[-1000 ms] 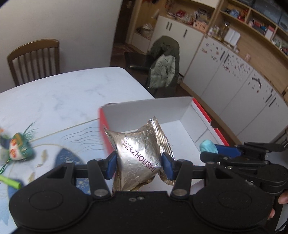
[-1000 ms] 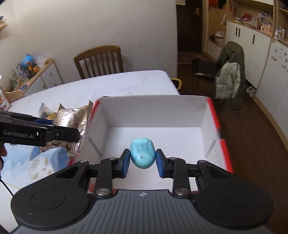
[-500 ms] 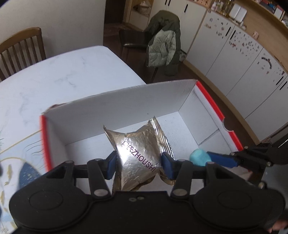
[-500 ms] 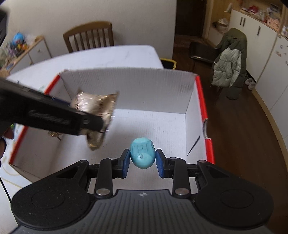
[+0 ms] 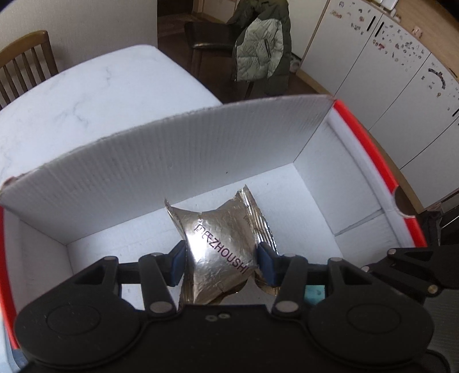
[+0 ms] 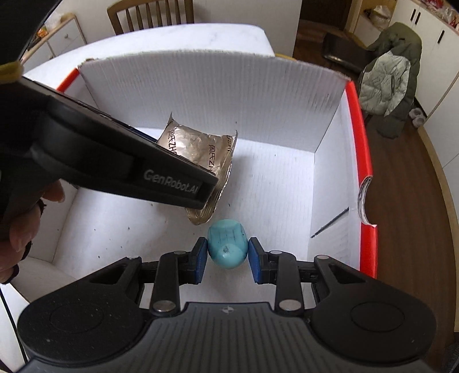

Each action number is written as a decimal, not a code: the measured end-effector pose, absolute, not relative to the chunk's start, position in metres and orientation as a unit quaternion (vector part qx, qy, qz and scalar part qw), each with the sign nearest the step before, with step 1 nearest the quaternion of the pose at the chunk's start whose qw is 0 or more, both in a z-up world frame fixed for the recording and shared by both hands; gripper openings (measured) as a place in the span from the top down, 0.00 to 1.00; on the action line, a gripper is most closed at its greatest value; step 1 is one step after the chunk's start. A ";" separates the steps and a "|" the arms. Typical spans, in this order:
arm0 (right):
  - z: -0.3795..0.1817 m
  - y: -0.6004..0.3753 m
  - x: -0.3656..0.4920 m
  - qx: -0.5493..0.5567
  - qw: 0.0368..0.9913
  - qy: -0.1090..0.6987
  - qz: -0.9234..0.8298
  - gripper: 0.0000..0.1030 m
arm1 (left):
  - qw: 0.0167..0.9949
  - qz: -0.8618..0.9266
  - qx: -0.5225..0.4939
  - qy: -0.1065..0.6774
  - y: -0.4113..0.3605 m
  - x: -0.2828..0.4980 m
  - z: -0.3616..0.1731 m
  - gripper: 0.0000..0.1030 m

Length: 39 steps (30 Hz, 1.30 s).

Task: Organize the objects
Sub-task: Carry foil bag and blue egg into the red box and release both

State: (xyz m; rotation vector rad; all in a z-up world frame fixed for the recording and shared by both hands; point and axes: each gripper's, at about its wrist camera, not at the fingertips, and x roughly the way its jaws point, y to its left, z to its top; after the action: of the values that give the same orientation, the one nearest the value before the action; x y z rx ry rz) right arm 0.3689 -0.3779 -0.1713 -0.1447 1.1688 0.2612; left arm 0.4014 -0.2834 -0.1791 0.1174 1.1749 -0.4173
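A crumpled silver foil packet printed with dark letters is pinched between the blue pads of my left gripper, which hangs inside a white cardboard box with red rims. In the right wrist view the same foil packet sticks out past the black left gripper body, above the floor of the box. My right gripper is shut on a light blue egg-shaped object, low inside the box, just right of the packet. A sliver of that blue object shows behind the left gripper's frame.
The box sits on a white marble-look table. A wooden chair stands at the far side. Another chair draped with a green jacket stands on the wood floor, beside white cabinets. A person's hand holds the left gripper.
Both grippers have moved forward and down into the box, each keeping its object. The left gripper with the foil packet came over the box's left wall from the table.
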 end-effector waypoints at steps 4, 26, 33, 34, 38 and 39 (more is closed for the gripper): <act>-0.174 -0.379 0.370 -0.065 0.816 0.560 0.125 0.71 | 0.805 -0.194 0.054 0.559 -0.284 0.404 -0.186 0.50; -0.150 -0.387 0.360 -0.029 0.834 0.533 0.138 0.48 | 0.824 -0.201 0.023 0.529 -0.270 0.395 -0.154 0.23; -0.120 -0.392 0.345 0.002 0.855 0.498 0.148 0.48 | 0.854 -0.202 0.006 0.478 -0.246 0.365 -0.108 0.22; -0.115 -0.392 0.342 0.005 0.857 0.492 0.151 0.48 | 0.858 -0.201 0.000 0.473 -0.240 0.360 -0.102 0.22; -0.099 -0.391 0.332 0.036 0.863 0.476 0.167 0.48 | 0.871 -0.185 -0.022 0.455 -0.216 0.342 -0.081 0.22; -0.095 -0.389 0.331 0.041 0.864 0.473 0.168 0.48 | 0.874 -0.180 -0.026 0.451 -0.210 0.337 -0.076 0.22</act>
State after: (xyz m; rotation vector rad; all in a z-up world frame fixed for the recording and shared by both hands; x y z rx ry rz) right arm 0.3305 -0.3890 -0.0950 0.0852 0.9917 0.3528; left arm 0.3372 -0.2097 -0.0758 -0.0534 0.9416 -0.3769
